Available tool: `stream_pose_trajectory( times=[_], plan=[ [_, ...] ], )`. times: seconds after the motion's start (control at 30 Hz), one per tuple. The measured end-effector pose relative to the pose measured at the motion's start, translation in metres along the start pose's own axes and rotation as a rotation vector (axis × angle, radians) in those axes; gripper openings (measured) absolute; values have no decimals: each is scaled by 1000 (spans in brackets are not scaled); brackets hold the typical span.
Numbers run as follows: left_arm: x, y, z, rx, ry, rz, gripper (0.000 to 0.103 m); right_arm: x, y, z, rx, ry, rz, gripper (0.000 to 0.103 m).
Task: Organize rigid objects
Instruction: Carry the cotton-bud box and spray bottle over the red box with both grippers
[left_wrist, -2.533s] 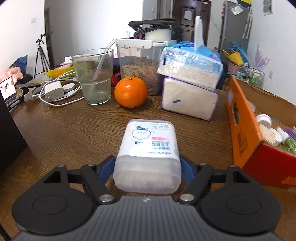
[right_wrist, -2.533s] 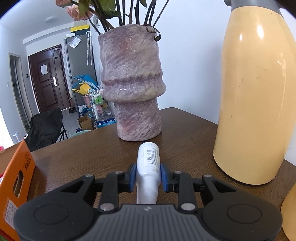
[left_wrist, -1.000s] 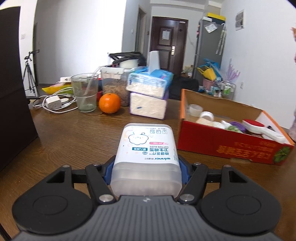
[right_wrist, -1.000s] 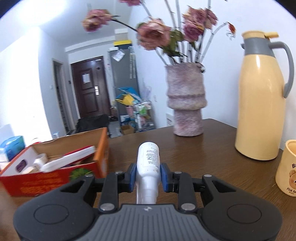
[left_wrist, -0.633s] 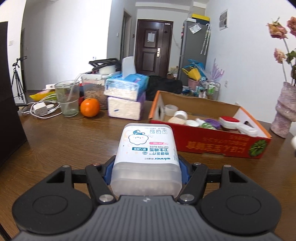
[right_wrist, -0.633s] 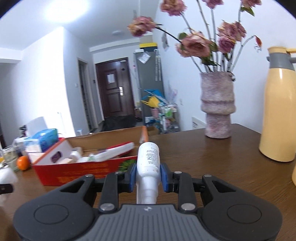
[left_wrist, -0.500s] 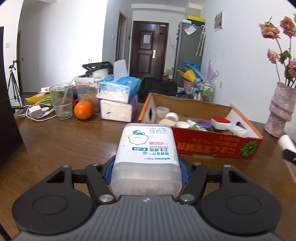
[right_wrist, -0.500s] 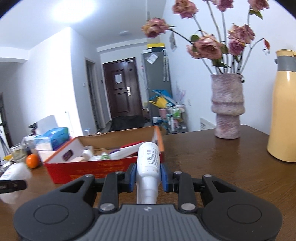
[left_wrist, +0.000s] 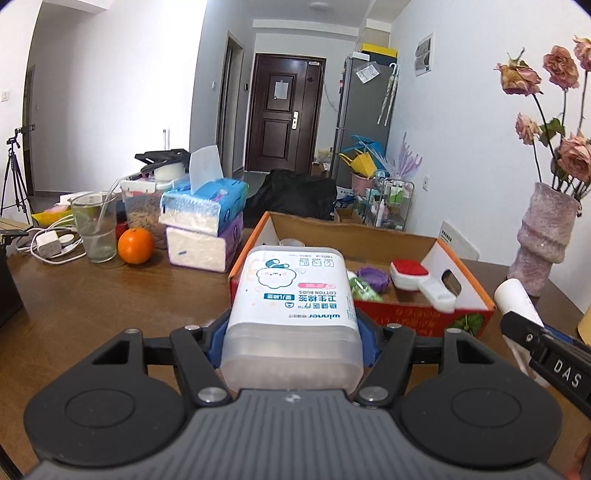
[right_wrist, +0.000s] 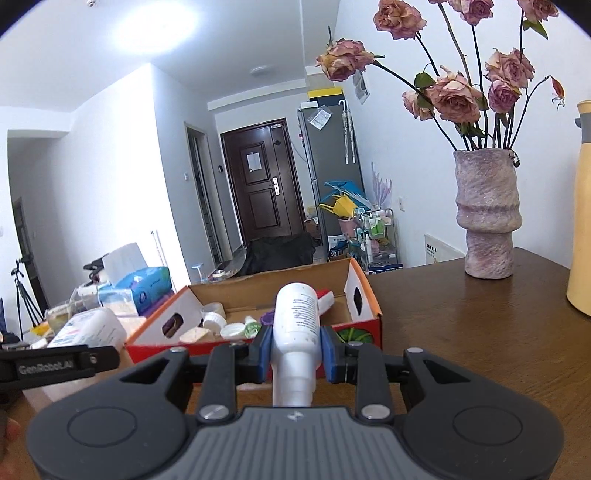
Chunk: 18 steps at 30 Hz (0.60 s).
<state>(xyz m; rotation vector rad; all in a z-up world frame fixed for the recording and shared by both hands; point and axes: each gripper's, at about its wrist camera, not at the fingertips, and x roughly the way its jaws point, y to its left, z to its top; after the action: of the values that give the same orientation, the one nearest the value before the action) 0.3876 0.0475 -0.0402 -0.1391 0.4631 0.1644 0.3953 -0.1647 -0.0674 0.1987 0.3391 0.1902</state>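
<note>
Before red box (left_wrist: 402, 314): left gripper (left_wrist: 291, 332) clamps cotton-bud tub (left_wrist: 291, 310), right gripper (right_wrist: 296, 354) white bottle (right_wrist: 296, 317).

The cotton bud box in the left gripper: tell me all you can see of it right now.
The cotton bud box is a rounded, translucent plastic tub with a white label bearing a cartoon face and "COTTON BUDS", printed upside down to the left camera. White contents show through its near end. It lies lengthwise in the left gripper, blue pads pressed to both sides, before the red cardboard box. The right view shows it too.
</note>
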Motion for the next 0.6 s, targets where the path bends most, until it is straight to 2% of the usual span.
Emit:
stream_pose_trajectory(
  times=[0.3, 0.6],
  plan=[
    [30, -1, 20, -41, -3, -11, 66, 24, 3, 17, 26, -27, -3, 27],
    [64, -3, 37, -57, -5, -14, 66, 65, 6, 31, 24, -37, -8, 27]
  ],
)
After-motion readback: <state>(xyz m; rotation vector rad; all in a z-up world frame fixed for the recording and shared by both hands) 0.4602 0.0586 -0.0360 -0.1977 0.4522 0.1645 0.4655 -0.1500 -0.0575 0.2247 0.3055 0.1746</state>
